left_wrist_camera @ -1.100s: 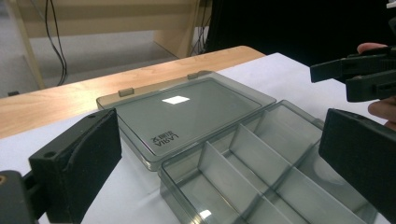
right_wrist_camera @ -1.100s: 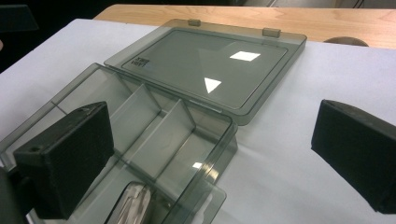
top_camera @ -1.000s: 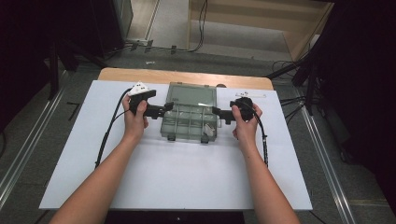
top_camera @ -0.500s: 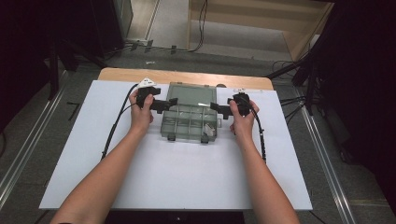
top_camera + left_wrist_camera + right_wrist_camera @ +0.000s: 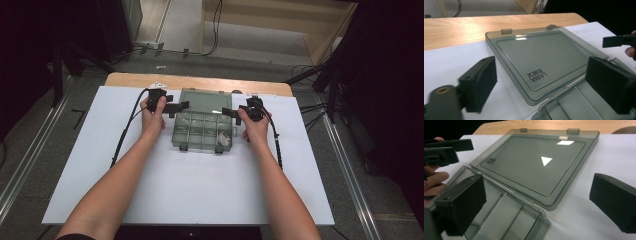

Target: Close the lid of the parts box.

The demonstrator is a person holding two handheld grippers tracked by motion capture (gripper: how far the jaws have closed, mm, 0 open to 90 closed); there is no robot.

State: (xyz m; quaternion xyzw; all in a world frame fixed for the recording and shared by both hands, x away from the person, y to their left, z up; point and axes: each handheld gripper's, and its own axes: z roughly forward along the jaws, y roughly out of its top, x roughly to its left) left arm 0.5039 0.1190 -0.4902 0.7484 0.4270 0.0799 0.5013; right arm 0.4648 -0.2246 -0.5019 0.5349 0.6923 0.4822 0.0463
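— What did we have under it all?
— We saw a white sheet (image 5: 190,185) covering most of the surface (image 5: 200,82), whose wooden far edge stayed bare.
— And around that?
— We noted grey floor (image 5: 182,30), metal rails (image 5: 30,160) along both sides, black cables (image 5: 216,30) trailing at the back, and a pale wooden frame (image 5: 280,25) beyond.
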